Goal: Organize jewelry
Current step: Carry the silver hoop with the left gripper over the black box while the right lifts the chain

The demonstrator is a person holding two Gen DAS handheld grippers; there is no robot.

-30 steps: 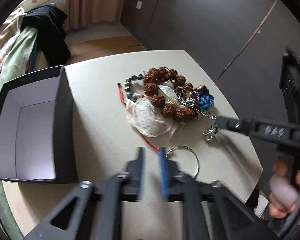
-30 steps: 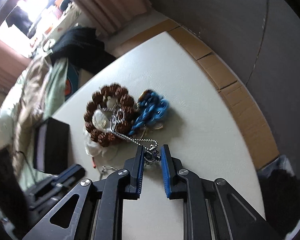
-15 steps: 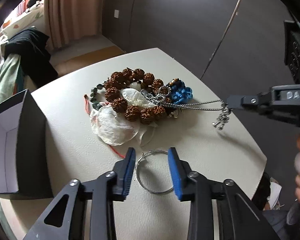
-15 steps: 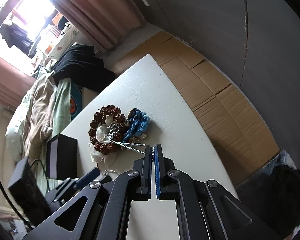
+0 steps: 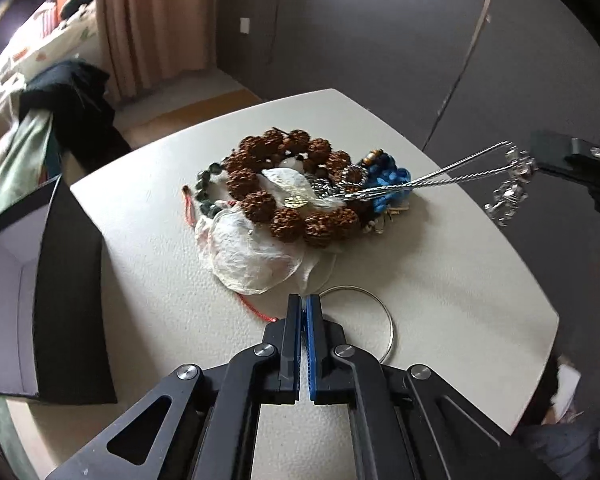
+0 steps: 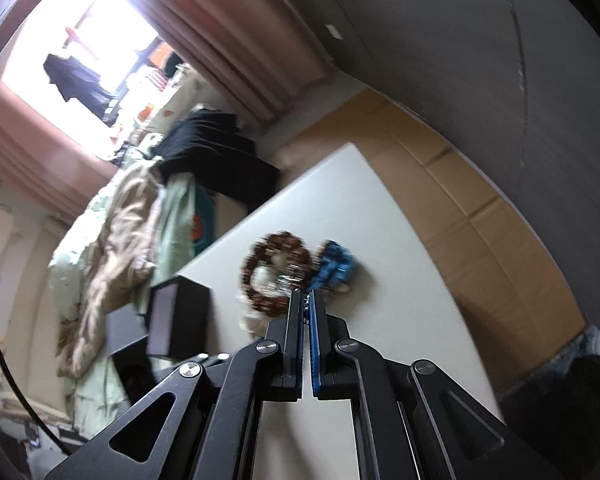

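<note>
Right gripper [image 5: 540,156] raised, jaws clenching silver chain [image 5: 460,174]; left gripper [image 5: 303,300] low — jaws pressed together.

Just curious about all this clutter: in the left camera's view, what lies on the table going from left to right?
Black box → green bead string → brown bead bracelet → blue beads → silver chain, pulled up rightward by the right gripper.

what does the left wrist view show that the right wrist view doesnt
Only the left wrist view shows the silver chain stretched taut from the pile to the right claw, its charms dangling, plus the metal ring, red cord and left claw shut beside the ring. Only the right wrist view shows the bright window. Both share the brown bead bracelet, blue beads, black box and table.
</note>
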